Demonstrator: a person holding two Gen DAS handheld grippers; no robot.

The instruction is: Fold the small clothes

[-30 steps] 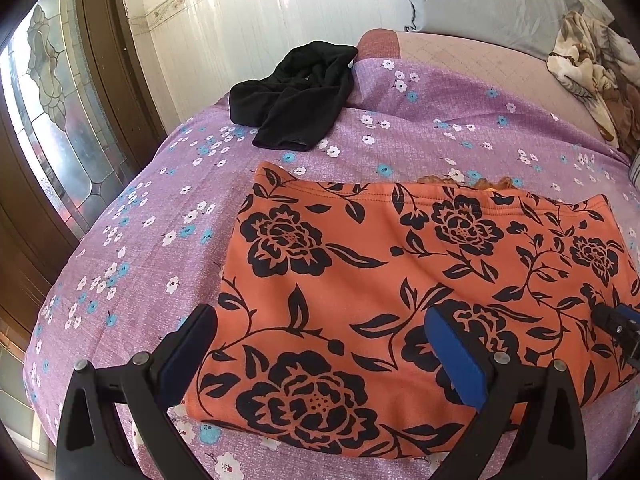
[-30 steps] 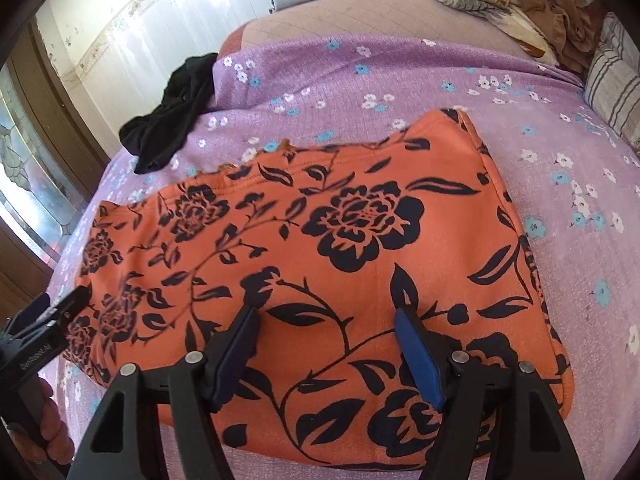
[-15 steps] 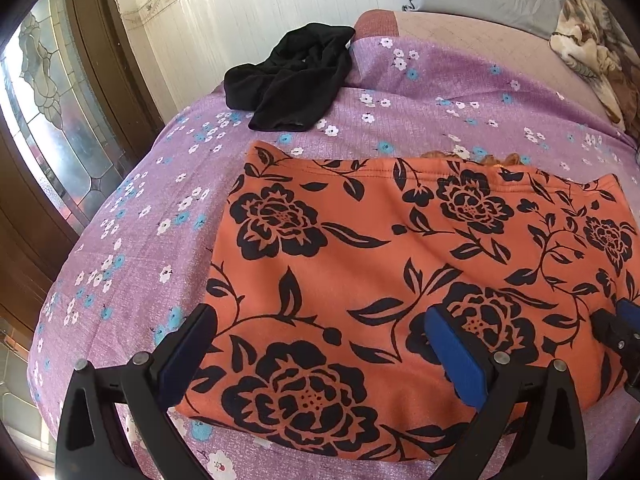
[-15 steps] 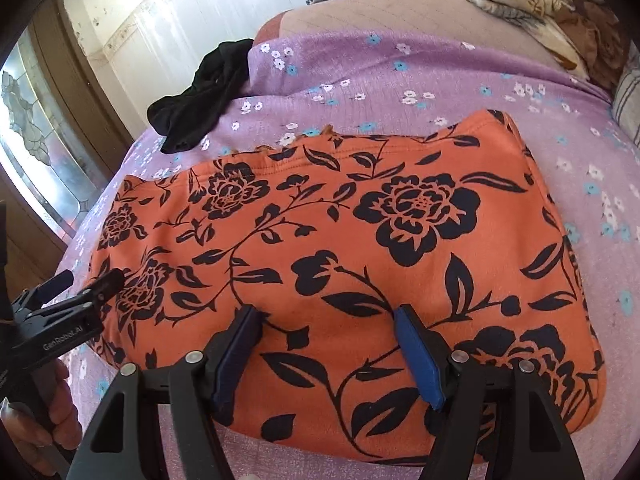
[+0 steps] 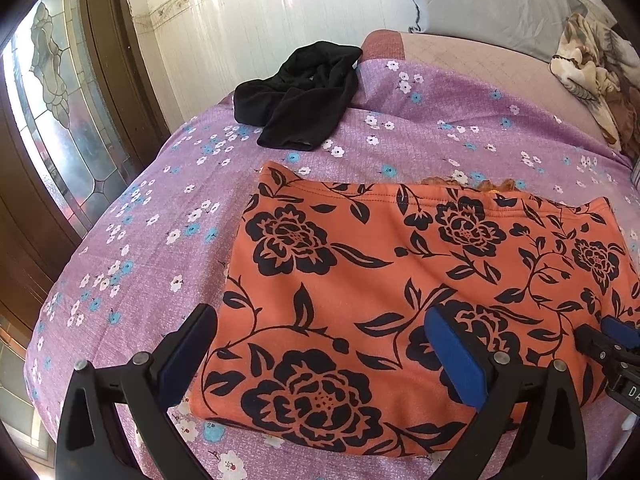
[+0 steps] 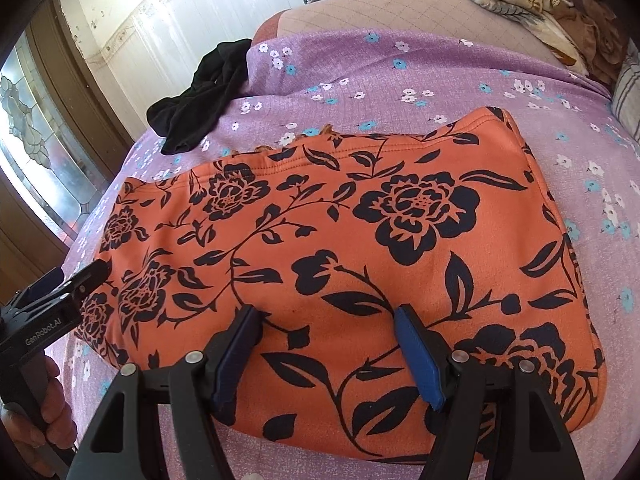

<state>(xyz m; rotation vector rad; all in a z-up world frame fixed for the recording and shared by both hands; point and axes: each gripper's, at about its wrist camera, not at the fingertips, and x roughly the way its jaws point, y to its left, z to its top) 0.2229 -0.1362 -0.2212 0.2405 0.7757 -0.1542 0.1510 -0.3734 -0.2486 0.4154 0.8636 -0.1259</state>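
Orange floral garment (image 5: 400,292) lies folded on purple flowered bedspread (image 5: 160,216) beside stained-glass door (image 5: 52,92).

White lettering "GenRobot.AI" stood on the black body of the left claw (image 6: 76,286) at the left edge of the right wrist view. At the lower right of the left wrist view, only "DA" showed on the right claw (image 5: 612,340).

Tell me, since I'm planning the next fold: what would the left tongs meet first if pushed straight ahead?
Probably the orange floral garment: the open left tongs point across its near half. Height above the cloth is unclear; they might skim over it toward the black garment.
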